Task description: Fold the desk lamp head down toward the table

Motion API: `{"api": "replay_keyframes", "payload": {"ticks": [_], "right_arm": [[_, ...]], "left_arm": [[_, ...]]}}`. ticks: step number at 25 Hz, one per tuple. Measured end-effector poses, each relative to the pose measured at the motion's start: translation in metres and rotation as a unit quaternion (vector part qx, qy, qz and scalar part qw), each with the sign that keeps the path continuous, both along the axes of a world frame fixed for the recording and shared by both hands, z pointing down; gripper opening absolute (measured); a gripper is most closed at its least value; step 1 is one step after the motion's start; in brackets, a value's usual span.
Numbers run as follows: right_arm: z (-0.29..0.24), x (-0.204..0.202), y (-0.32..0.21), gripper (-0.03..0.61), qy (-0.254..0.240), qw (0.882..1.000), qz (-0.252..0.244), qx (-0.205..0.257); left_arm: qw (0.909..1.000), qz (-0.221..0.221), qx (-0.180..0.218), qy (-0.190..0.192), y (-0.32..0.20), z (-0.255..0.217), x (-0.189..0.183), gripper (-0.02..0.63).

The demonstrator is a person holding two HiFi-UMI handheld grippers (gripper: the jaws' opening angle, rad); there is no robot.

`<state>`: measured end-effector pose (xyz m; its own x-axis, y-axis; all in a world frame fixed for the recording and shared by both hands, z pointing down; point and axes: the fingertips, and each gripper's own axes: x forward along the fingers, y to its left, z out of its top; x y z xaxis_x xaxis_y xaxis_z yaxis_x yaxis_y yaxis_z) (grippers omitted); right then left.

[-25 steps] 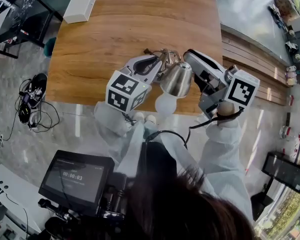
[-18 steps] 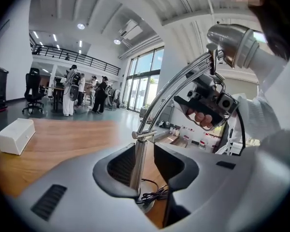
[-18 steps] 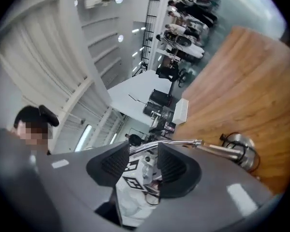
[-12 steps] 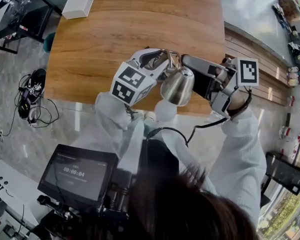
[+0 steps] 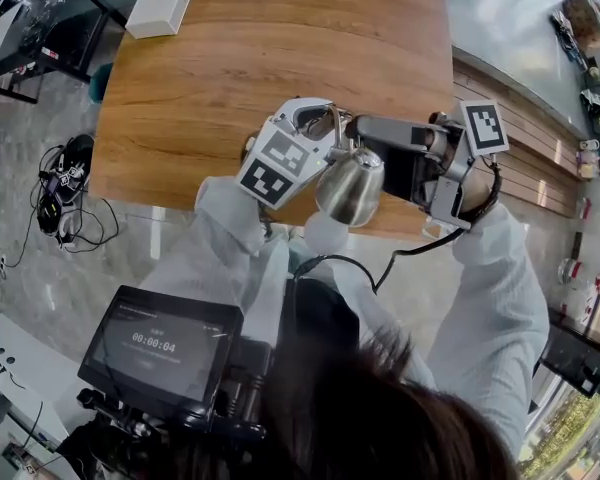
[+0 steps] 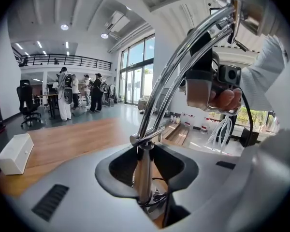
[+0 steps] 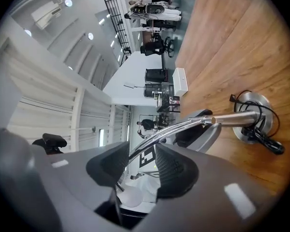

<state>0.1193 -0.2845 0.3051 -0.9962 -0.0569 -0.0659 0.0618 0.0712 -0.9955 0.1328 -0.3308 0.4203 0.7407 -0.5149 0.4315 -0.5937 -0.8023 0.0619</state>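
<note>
White box [image 5: 162,1] at wooden table [image 5: 230,58] corner

We find a white box [image 5: 162,0] lying flat at the far left corner of the table [image 5: 230,58]. On the grey floor [image 5: 40,268] left of the table, black cables [image 5: 65,193] lie in a loose tangle. A dark screen [image 5: 160,346] showing a timer sits nearest the camera. In the left gripper view, several people [image 6: 79,93] stand to the right of a black office chair [image 6: 26,103], below a railed balcony [image 6: 63,60].
</note>
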Motion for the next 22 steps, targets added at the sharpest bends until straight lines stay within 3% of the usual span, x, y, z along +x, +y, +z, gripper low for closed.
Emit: {"api": "replay_keyframes", "payload": {"ticks": [9, 17, 22], "right_arm": [[-0.002, -0.001, -0.001, 0.158, -0.013, 1.0, 0.0, 0.028], [0.029, -0.014, 0.038, 0.11, 0.071, 0.987, -0.036, 0.143], [0.053, -0.015, 0.048, 0.082, 0.09, 0.974, -0.024, 0.206]], "left_arm": [[0.9985, 0.036, -0.035, -0.023, -0.003, 0.004, 0.001, 0.107], [0.997, 0.063, -0.041, -0.019, -0.003, 0.007, -0.001, 0.107], [0.9896, 0.138, -0.041, -0.008, -0.003, 0.008, 0.003, 0.109]]}}
